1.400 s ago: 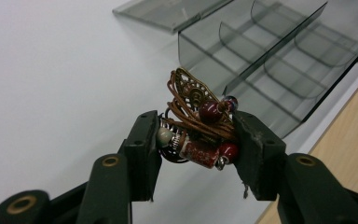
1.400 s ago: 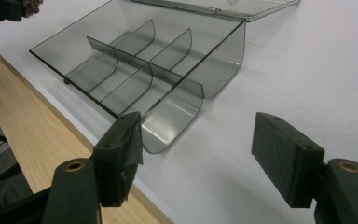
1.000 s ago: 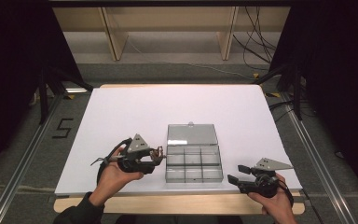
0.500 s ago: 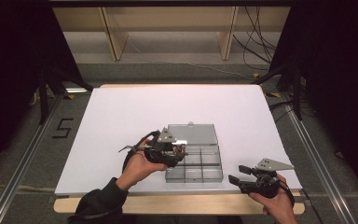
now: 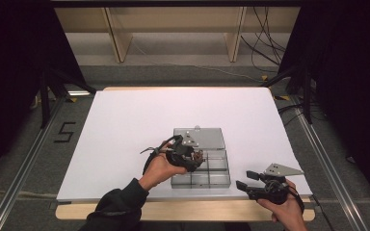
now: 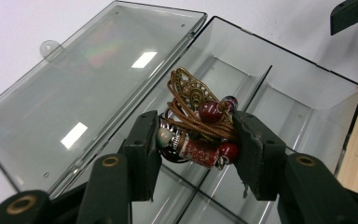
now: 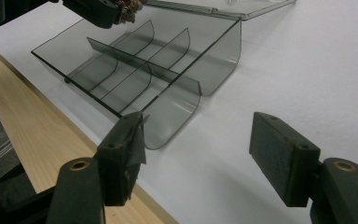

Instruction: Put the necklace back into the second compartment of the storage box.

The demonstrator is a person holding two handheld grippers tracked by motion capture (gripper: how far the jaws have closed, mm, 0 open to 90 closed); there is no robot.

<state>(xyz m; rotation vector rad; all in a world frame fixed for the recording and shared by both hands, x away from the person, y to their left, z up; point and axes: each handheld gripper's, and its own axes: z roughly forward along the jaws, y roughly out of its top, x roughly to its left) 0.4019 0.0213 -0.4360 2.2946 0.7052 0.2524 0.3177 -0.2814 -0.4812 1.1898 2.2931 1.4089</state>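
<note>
A clear grey compartment box (image 5: pixel 218 178) lies open near the table's front edge, its lid (image 5: pixel 208 138) folded flat behind it. My left gripper (image 5: pixel 196 158) hovers over the box's left compartments, shut on a beaded bracelet (image 6: pixel 198 126) of brown cord, red beads and a brass charm. In the left gripper view the bracelet hangs above the empty compartments (image 6: pixel 279 107). My right gripper (image 5: pixel 244 180) rests at the front right of the table, open, nothing between its fingers. In the right gripper view the box (image 7: pixel 177 88) lies ahead to the left and the left gripper's tip (image 7: pixel 103 11) shows at the top.
A white sheet (image 5: pixel 125 125) covers the table, with a wooden strip (image 5: pixel 183 211) along the front edge. Dark curtains flank both sides, and wooden shelving (image 5: pixel 173 29) with cables stands behind the table.
My left gripper has travelled right from beside the box to above its left compartments, carrying the bracelet. The right gripper has stayed put.
</note>
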